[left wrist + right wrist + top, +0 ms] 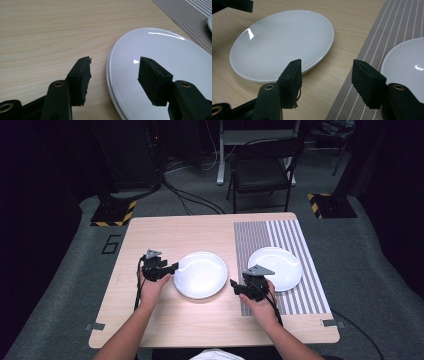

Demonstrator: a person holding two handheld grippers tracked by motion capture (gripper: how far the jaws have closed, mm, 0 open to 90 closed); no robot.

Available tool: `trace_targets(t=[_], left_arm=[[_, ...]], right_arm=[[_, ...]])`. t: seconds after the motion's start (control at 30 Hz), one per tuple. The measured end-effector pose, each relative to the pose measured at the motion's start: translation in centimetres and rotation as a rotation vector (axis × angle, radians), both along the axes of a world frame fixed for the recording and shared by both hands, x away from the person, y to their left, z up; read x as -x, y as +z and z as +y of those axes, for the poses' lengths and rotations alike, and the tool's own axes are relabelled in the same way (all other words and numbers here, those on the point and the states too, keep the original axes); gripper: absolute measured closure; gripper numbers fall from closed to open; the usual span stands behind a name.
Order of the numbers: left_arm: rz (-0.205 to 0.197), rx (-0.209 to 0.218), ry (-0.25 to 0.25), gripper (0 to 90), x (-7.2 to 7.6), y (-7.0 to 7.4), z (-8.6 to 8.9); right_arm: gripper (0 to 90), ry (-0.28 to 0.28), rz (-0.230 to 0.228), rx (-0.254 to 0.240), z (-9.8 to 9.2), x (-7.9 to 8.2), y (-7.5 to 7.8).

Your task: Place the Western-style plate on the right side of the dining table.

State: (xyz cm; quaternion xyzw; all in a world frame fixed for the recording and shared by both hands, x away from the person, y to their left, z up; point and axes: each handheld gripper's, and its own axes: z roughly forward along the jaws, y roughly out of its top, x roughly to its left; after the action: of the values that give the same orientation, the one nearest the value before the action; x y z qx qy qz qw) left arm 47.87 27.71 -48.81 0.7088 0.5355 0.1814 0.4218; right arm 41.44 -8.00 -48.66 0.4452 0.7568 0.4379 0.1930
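- Resting on a light wooden table [150,325], two white plates sit side by side: the left plate [200,274] lies on bare wood at the centre of the high view, and the right plate [275,268] lies on a grey striped placemat [300,295] covering the right part of the tabletop.
- The left gripper [170,268], held in the person's left hand [154,287], sits just left of the left plate with its jaws released and spread wide.
- In the left gripper view, one pad [80,80] is over bare wood at lower left and the other is over the plate's white surface at lower right, so the rim falls between them; contact cannot be judged.
- The right gripper [235,285], held in the right hand [260,307], sits between the two plates at the placemat's left edge, jaws likewise released.
- In the right gripper view, its pads straddle the mat's edge, the left plate at upper left, the right plate at the right edge.
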Motion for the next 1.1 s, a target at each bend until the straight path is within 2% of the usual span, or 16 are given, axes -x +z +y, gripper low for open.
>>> trace_targets(t=[0.13,0.27,0.4,0.6,0.7,0.8,0.93,1.1], left_arm=[[0.005,0.003,0.003,44.3,0.1,-0.7,0.3],[0.016,-0.017,-0.001,44.5,0.0,-1.2,0.5],[-0.007,-0.051,0.005,44.2,-0.1,-1.3,1.0],[0.003,-0.093,0.036,43.4,-0.7,-2.1,2.2],[0.011,-0.084,0.058,43.2,-1.1,-2.5,2.8],[0.020,-0.077,0.063,43.0,-1.3,-2.7,3.3],[0.006,-0.089,0.085,42.6,-1.7,-2.9,3.6],[0.007,-0.096,0.087,42.6,-2.0,-3.1,3.7]], right_arm=[[40.8,-0.002,-0.014,0.011,0.3,0.3,-0.5],[40.9,0.003,-0.006,0.022,0.5,0.6,-1.1],[41.0,0.019,-0.003,0.042,1.0,0.9,-1.6],[41.0,0.055,0.000,0.072,1.6,1.2,-2.3],[41.0,0.061,0.000,0.086,1.6,1.2,-2.6],[40.9,0.061,0.017,0.080,1.6,1.2,-2.9],[40.9,0.070,0.024,0.085,1.5,1.2,-3.2],[40.9,0.082,0.025,0.093,1.4,1.2,-3.3]])
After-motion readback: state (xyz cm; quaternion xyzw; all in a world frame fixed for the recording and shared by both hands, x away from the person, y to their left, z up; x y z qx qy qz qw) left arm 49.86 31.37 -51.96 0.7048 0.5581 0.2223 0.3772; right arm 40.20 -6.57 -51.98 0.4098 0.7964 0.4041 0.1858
